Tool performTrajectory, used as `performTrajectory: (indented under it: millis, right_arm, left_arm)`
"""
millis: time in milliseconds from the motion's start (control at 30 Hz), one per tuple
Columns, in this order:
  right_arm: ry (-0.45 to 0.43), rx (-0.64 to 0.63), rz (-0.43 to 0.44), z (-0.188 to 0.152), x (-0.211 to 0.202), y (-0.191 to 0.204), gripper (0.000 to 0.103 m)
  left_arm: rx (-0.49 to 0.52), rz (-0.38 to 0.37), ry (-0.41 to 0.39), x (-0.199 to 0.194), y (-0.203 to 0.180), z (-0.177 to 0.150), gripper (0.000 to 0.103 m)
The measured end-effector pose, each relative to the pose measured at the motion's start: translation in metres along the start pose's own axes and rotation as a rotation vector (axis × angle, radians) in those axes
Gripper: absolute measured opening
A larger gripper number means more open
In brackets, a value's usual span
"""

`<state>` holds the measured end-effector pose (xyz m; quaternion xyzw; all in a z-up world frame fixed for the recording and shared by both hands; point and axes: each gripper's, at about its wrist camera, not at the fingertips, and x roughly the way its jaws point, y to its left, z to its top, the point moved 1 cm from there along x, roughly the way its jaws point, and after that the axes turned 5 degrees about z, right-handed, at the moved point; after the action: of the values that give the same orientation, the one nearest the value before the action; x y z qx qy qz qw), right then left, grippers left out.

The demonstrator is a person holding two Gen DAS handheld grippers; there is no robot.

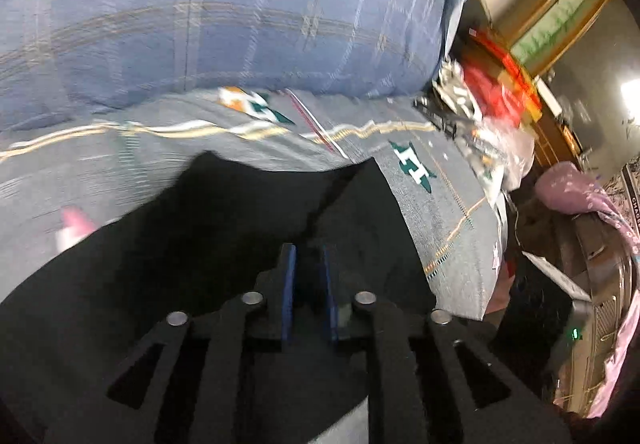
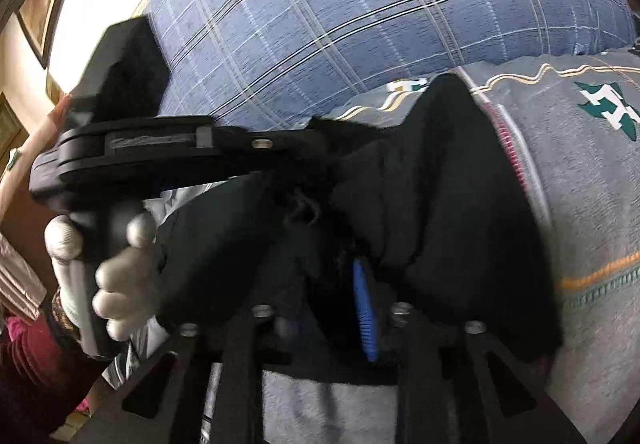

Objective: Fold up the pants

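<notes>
Your left tool (image 1: 307, 258) has its blue pads drawn close together, with black cloth dark in the narrow gap between them. From the right wrist view its tips are sunk into a raised peak of the pants (image 1: 200, 244), so it is grasping them. Your gloved left hand (image 2: 116, 276) is wrapped round its handle.

Your right tool (image 2: 324, 284) is buried in the same garment. One blue pad (image 2: 363, 304) shows, the other finger is hidden under a fold, and the cloth is bunched between them, clenched there as far as the view allows.

Between the two tools the black pants hang in loose folds. The rest drapes down onto a grey bedcover (image 1: 200, 148) patterned with teal emblems and a wavy cream line.

Just behind the pants, pressed against the bedcover, a large blue plaid cushion (image 1: 240, 4) fills the far side and blocks the way forward.

At the left edge of the left wrist view a small pink thing (image 1: 74, 224) lies on the bedcover beside the pants; it is too blurred to identify.

Off the right edge of the bed sits clutter: a red bundle (image 1: 496, 92), crumpled clear plastic (image 1: 500, 152) and a lilac cloth (image 1: 572, 188). A framed picture (image 1: 560, 12) hangs on the wall beyond.
</notes>
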<state>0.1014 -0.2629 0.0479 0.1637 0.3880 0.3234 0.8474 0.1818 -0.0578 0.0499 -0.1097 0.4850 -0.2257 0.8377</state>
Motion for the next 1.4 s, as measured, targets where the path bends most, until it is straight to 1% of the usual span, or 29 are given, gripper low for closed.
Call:
performTrajectory:
  millis: [33,100,167,233,267,300,367,400,467,500,600,633,667,700,800,900,967,1033,1067,1133,1167,1200,1233,1267,1300,1333,1367,1400]
  right_arm:
    - [0.001,-0.006,0.002,0.001,-0.002,0.005,0.037]
    - [0.005,-0.022,0.024,0.001,-0.011,0.016,0.037]
    - [0.008,-0.048,0.048,0.002,-0.022,0.028,0.037]
    - [-0.027,-0.069,0.046,0.012,-0.035,0.036,0.037]
    - [-0.045,-0.07,0.02,0.019,-0.036,0.038,0.037]
    - [-0.052,-0.067,-0.035,0.028,-0.035,0.04,0.036]
    - [-0.045,-0.055,-0.135,0.037,-0.029,0.037,0.034]
    - [-0.042,-0.042,-0.158,0.042,-0.023,0.034,0.034]
    - [0.001,-0.005,-0.182,0.046,-0.005,0.023,0.034]
    - [0.022,-0.008,-0.209,0.047,0.007,0.02,0.035]
    - [0.084,-0.079,-0.333,0.042,0.037,0.019,0.034]
    - [0.091,-0.097,-0.371,0.04,0.042,0.02,0.029]
    - [0.093,-0.091,-0.399,0.039,0.041,0.019,0.012]
    - [0.097,-0.071,-0.397,0.039,0.038,0.017,0.003]
    - [0.053,0.003,-0.354,0.045,0.02,0.017,0.003]
    - [0.03,0.056,-0.264,0.051,0.001,0.027,0.003]
    - [0.038,0.09,-0.197,0.053,-0.003,0.033,0.003]
    - [0.087,0.117,-0.142,0.05,0.006,0.038,0.004]
    - [0.133,0.127,-0.124,0.045,0.014,0.038,0.007]
    - [0.225,0.149,-0.078,0.035,0.035,0.036,0.008]
    - [0.248,0.152,-0.085,0.031,0.04,0.035,0.008]
    - [0.245,0.136,-0.112,0.027,0.039,0.037,0.008]
    - [0.23,0.114,-0.114,0.026,0.033,0.042,0.009]
    - [0.208,0.084,-0.115,0.026,0.026,0.048,0.013]
    - [0.184,0.041,-0.133,0.027,0.019,0.057,0.016]
    - [0.166,-0.003,-0.162,0.028,0.013,0.065,0.032]
    - [0.145,-0.074,-0.217,0.028,0.008,0.075,0.049]
    - [0.133,-0.127,-0.259,0.028,0.007,0.08,0.055]
  left_arm:
    - [-0.007,0.02,-0.029,-0.014,0.004,-0.005,0.025]
    - [-0.025,0.066,-0.077,-0.038,0.011,-0.015,0.031]
    - [-0.054,0.084,-0.12,-0.061,0.02,-0.028,0.032]
    - [-0.092,0.109,-0.155,-0.077,0.025,-0.046,0.033]
    - [-0.11,0.117,-0.172,-0.084,0.028,-0.055,0.033]
    - [-0.125,0.119,-0.184,-0.089,0.029,-0.063,0.033]
    - [-0.163,0.111,-0.197,-0.096,0.033,-0.082,0.033]
    - [-0.185,0.101,-0.197,-0.098,0.036,-0.092,0.033]
    - [-0.207,0.092,-0.197,-0.102,0.044,-0.105,0.033]
    - [-0.217,0.096,-0.202,-0.102,0.048,-0.114,0.033]
    - [-0.225,0.115,-0.204,-0.103,0.057,-0.133,0.033]
    - [-0.221,0.128,-0.209,-0.103,0.06,-0.138,0.033]
    - [-0.215,0.137,-0.218,-0.104,0.063,-0.143,0.033]
    - [-0.212,0.145,-0.226,-0.105,0.066,-0.147,0.033]
    - [-0.206,0.139,-0.258,-0.113,0.072,-0.155,0.033]
    - [-0.198,0.137,-0.281,-0.118,0.076,-0.159,0.033]
    - [-0.2,0.134,-0.288,-0.12,0.08,-0.161,0.033]
    - [-0.218,0.106,-0.285,-0.121,0.083,-0.162,0.033]
    - [-0.224,0.096,-0.283,-0.121,0.085,-0.162,0.033]
    - [-0.226,0.095,-0.29,-0.124,0.087,-0.163,0.033]
    - [-0.224,0.103,-0.294,-0.125,0.087,-0.163,0.033]
    - [-0.223,0.109,-0.297,-0.126,0.086,-0.163,0.033]
    - [-0.225,0.113,-0.302,-0.128,0.087,-0.164,0.033]
    - [-0.232,0.108,-0.305,-0.129,0.089,-0.164,0.033]
    - [-0.24,0.102,-0.305,-0.129,0.092,-0.163,0.033]
    - [-0.249,0.098,-0.305,-0.129,0.093,-0.164,0.033]
    - [-0.257,0.093,-0.303,-0.129,0.095,-0.163,0.033]
    - [-0.265,0.087,-0.301,-0.128,0.095,-0.163,0.033]
